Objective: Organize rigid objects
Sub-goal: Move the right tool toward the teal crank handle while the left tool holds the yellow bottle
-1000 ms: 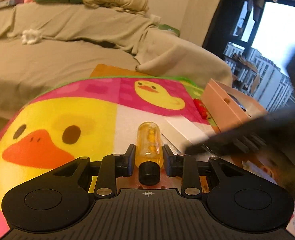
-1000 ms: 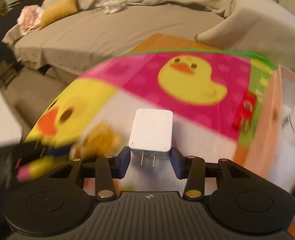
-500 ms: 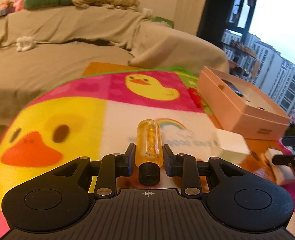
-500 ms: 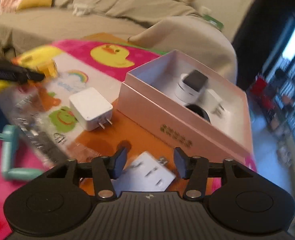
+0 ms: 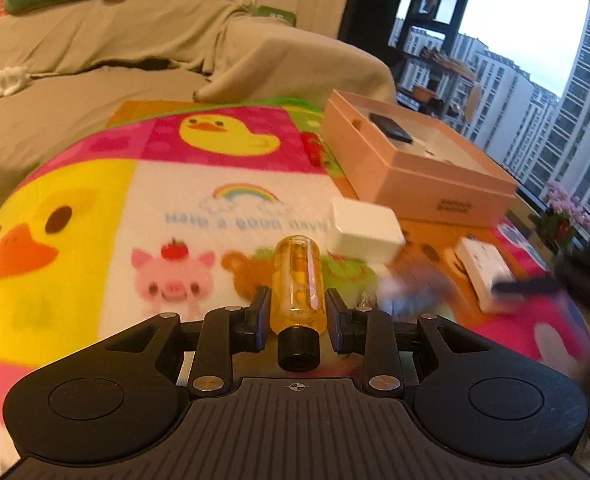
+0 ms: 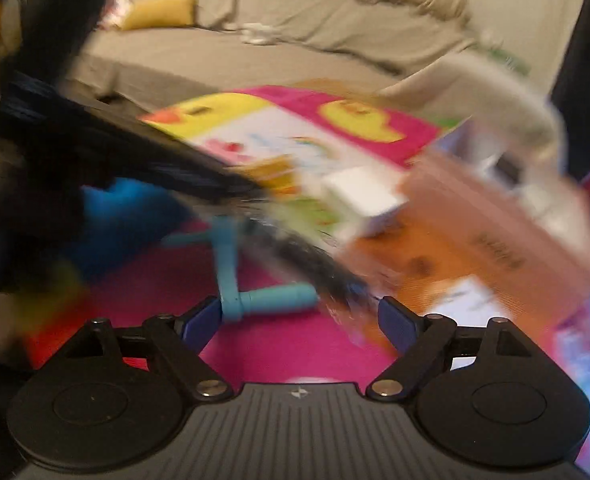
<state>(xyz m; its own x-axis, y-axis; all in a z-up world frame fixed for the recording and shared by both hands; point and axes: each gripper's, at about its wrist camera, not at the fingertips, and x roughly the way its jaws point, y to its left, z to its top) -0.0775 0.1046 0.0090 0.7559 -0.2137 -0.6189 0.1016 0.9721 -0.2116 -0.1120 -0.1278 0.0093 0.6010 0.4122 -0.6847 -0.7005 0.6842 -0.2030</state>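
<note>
Left gripper (image 5: 297,312) clamped on the yellow bottle (image 5: 298,280), black cap toward the camera, same grip as a second ago. Its view has swung: the pink box (image 5: 415,172) now sits ahead and to the right of the claw, and the white charger (image 5: 365,228) lies just ahead-right of the bottle tip on the cartoon mat (image 5: 135,216).

Right gripper (image 6: 301,314): jaws have just been opening, now wide, nothing between the pads. A second ago it held the white charger; that is now released on the mat, ahead and slightly right of the claw, beside the pink box. Teal handle (image 6: 255,296) lies just ahead of the open jaws. A white flat adapter (image 5: 483,268) lies further right. Right view heavily blurred.
</note>
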